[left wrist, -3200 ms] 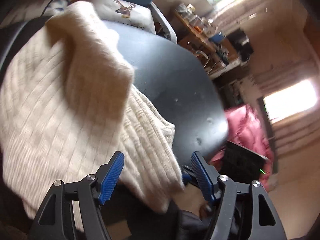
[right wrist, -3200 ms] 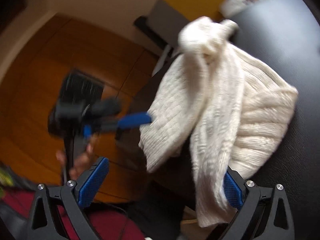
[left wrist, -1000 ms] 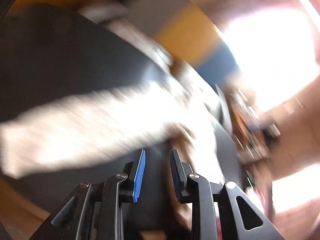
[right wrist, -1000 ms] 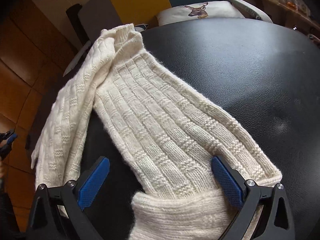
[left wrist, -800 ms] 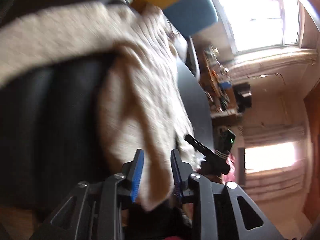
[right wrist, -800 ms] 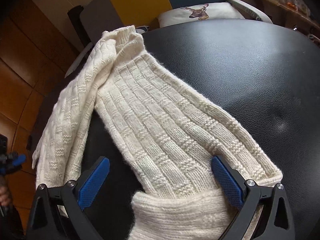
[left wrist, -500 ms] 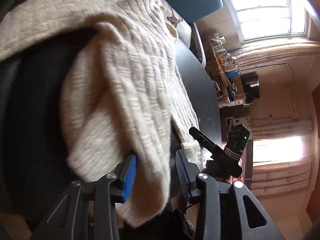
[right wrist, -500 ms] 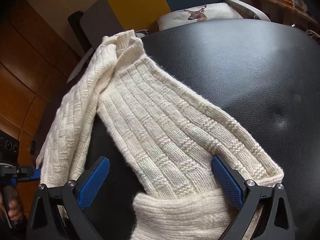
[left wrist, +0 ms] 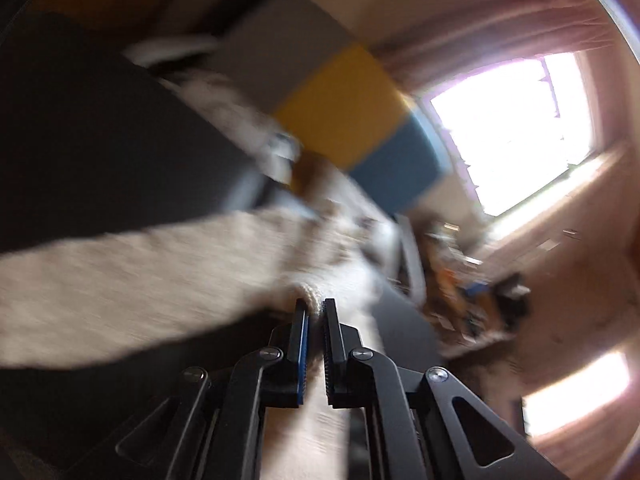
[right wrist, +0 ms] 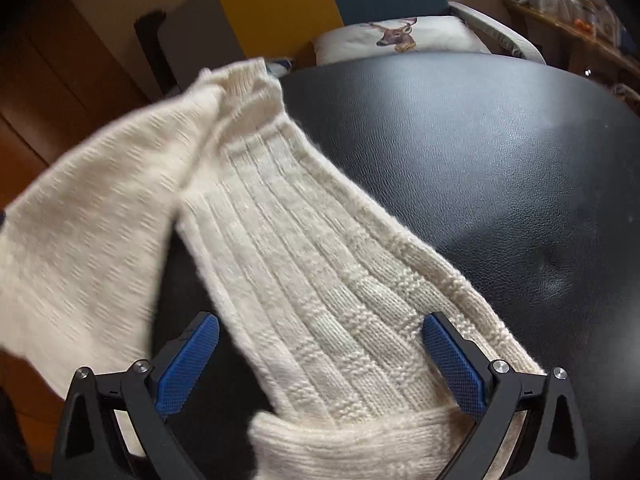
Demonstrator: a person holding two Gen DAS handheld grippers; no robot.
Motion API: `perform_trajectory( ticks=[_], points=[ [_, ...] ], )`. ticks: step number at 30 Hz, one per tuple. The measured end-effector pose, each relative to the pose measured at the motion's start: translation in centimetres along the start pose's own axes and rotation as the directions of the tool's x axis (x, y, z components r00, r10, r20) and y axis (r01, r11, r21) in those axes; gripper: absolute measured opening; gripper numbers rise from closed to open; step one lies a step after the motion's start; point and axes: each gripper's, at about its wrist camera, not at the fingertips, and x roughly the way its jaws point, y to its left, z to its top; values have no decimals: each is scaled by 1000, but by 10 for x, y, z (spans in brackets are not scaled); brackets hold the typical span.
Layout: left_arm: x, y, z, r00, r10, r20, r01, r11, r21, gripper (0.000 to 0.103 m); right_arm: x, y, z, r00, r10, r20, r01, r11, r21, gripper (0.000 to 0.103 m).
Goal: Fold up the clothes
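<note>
The black counter [right wrist: 480,168] carries your cream knit sweater [right wrist: 304,264], which lies along its left part, collar end far from you near the counter's far edge and the ribbed hem nearest the right claw. One long panel runs flat and straight toward the collar. A second panel, to the left of it, is blurred and seems to hang off the counter's edge or be in the air; I can't tell which.

Behind the counter stands a chair with a yellow and blue back [right wrist: 320,4], and on its seat a cushion with a deer head printed on it [right wrist: 396,38].

Your left claw [left wrist: 314,310] is pinched together on a thick knit edge of the sweater, and the cloth stretches away to the left in that blurred view. Your right claw [right wrist: 320,344] is spread wide, one finger on each side of the flat panel near the hem, gripping nothing.

My reading is that you are partway through a fold, with the left side carrying one part of the sweater. The next move calls for bringing that held part over onto the flat panel so the edges line up, laying it down without a twist. The right claw is well placed to pin the hem if the knit starts to slide.
</note>
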Motion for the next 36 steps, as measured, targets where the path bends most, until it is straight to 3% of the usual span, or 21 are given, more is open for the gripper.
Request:
perform_trajectory(
  ticks=[3,6,9,12,14,17,23,27,30,33,36],
  points=[
    [-19,29,12,990,134,51,-133,991,-9,5,2,-1,-6,992,-119,-42,115,989,-90,103],
    [-36,69,1,979,195,52,-191,979,-76,5,-2,-14,-11,975,-211,-70,202,972,-124,103],
    [-21,94,-6,985,174,5,-170,969,-182,5,-17,-45,-12,963,-254,-91,249,967,-56,103],
    [-9,89,-10,991,130,-34,-134,976,-172,5,-31,-77,-14,949,-294,-116,297,955,10,103],
    [-5,74,-11,992,115,-51,-120,986,-117,5,-41,-96,-15,939,-319,-129,327,944,51,103],
    [-1,53,-12,991,115,-62,-118,992,-50,5,-68,-77,-4,942,-334,-32,335,942,20,103],
    [-11,28,-10,992,123,-34,-123,992,-18,4,-40,32,17,945,-314,91,327,904,-276,103],
    [-17,25,-17,978,207,-13,-207,978,6,4,16,66,27,946,-324,19,308,876,-372,103],
    [-14,34,-23,968,251,-26,-251,968,16,1,24,44,32,946,-323,-40,294,900,-322,103],
    [-9,8,-44,977,206,-48,-197,969,152,1,22,13,36,940,-334,-73,304,913,-271,103],
    [-3,-20,-69,983,163,-90,-131,950,282,2,11,-21,40,911,-404,-78,374,893,-251,103]
  ],
)
